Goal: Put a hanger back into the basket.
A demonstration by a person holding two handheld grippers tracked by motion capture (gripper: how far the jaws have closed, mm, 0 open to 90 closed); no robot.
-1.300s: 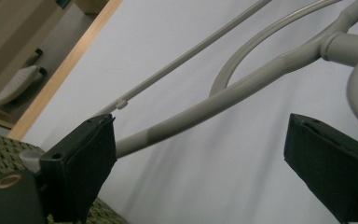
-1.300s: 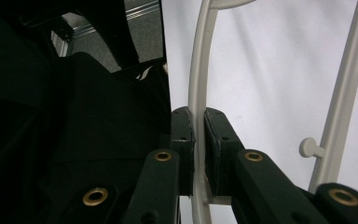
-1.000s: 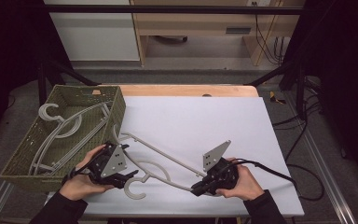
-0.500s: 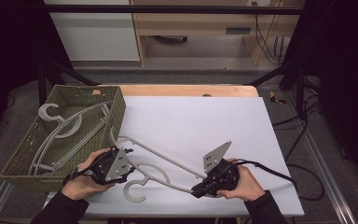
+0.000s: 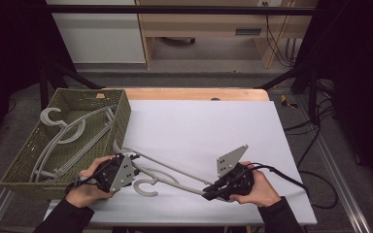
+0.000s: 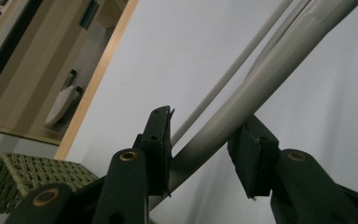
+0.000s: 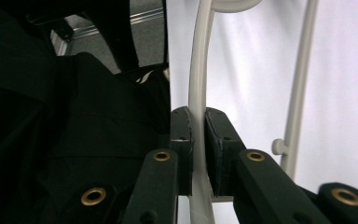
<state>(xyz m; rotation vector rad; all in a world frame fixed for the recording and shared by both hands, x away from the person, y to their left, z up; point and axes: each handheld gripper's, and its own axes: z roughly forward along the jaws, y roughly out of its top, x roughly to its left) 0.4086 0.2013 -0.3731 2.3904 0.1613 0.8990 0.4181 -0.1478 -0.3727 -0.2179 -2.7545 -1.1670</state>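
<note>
A pale grey clothes hanger (image 5: 175, 170) lies on the white table (image 5: 213, 126), its hook (image 5: 145, 187) toward the front edge. My left gripper (image 5: 137, 170) is at its left end. In the left gripper view the jaws (image 6: 200, 144) have just been closing around the hanger's thick arm (image 6: 270, 70). That arm runs slantwise between the pads and leans on the left pad (image 6: 162, 144), with a gap still showing. My right gripper (image 5: 209, 194) is shut on the hanger's right arm. In the right gripper view both pads of it (image 7: 198, 135) pinch the thin arm (image 7: 200, 70).
An olive woven basket (image 5: 122, 116) stands at the table's left edge and holds several more grey hangers (image 5: 68, 131). A black cable (image 5: 296, 182) trails from the right gripper toward the right edge. A wooden strip (image 5: 194, 93) borders the table's far side.
The left gripper's jaws have drawn in around the hanger's left arm. The hanger's hook has shifted a little on the table. The right gripper has kept its hold.
</note>
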